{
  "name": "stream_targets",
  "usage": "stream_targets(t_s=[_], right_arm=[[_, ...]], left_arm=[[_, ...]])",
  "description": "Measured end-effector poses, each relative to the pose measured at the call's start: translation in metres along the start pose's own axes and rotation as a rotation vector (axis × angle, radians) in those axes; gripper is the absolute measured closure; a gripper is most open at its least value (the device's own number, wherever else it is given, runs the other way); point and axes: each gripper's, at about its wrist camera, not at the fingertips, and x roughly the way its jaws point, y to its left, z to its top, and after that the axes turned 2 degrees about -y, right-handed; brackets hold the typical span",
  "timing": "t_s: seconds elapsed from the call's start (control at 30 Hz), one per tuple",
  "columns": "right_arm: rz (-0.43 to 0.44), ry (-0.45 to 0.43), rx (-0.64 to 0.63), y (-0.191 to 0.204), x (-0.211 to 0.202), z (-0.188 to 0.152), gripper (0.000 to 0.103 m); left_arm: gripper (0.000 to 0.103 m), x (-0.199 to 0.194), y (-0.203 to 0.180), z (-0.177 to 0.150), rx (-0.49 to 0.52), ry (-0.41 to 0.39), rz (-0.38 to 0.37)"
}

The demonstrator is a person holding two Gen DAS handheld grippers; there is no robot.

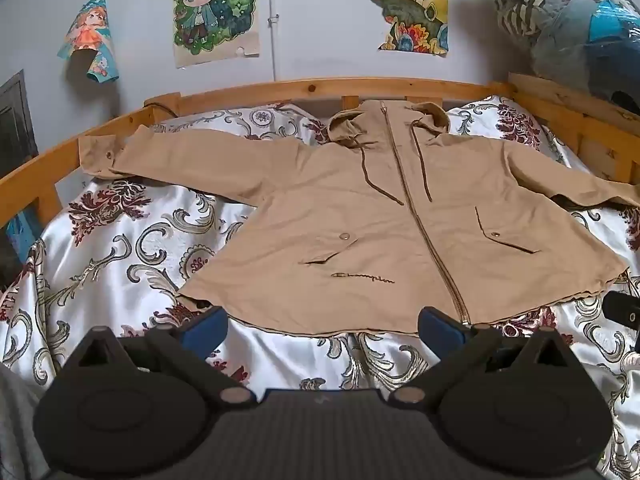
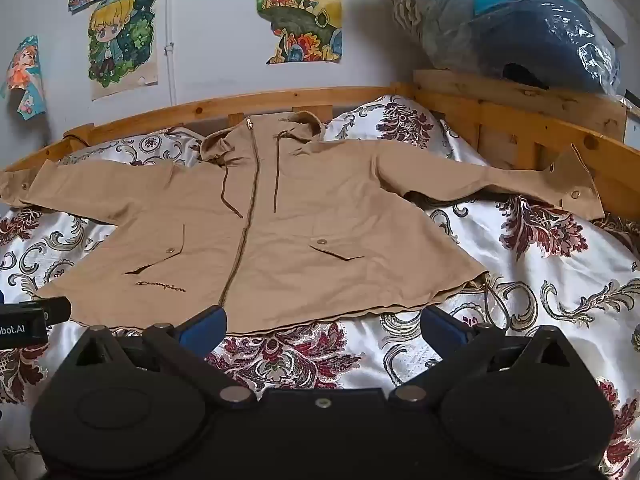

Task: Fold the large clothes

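A tan hooded zip jacket (image 1: 360, 216) lies spread flat, front up, on the bed, with both sleeves stretched out sideways; it also shows in the right wrist view (image 2: 304, 216). Its left sleeve cuff (image 1: 96, 156) rests at the bed rail, its right cuff (image 2: 576, 188) near the other rail. My left gripper (image 1: 322, 326) is open and empty, just short of the hem left of the zip. My right gripper (image 2: 322, 326) is open and empty, just short of the hem right of the zip.
The bed has a white floral cover (image 1: 120, 248) and a wooden rail (image 1: 280, 88) around it. Plastic-wrapped bedding (image 2: 520, 28) sits on the rail at the right. Posters (image 1: 212, 8) hang on the wall behind. The other gripper's body shows at an edge of each view, in the right wrist view (image 2: 24, 320).
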Motion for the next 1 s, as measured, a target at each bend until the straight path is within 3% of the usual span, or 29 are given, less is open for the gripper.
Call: stream_targets(t_s=[1.0], right_arm=[[-0.009,0.016,0.008,-0.0024,0.0019,-0.0011,0.001]], left_arm=[[0.000,0.0019,-0.0003,-0.0022,-0.003,0.002,0.004]])
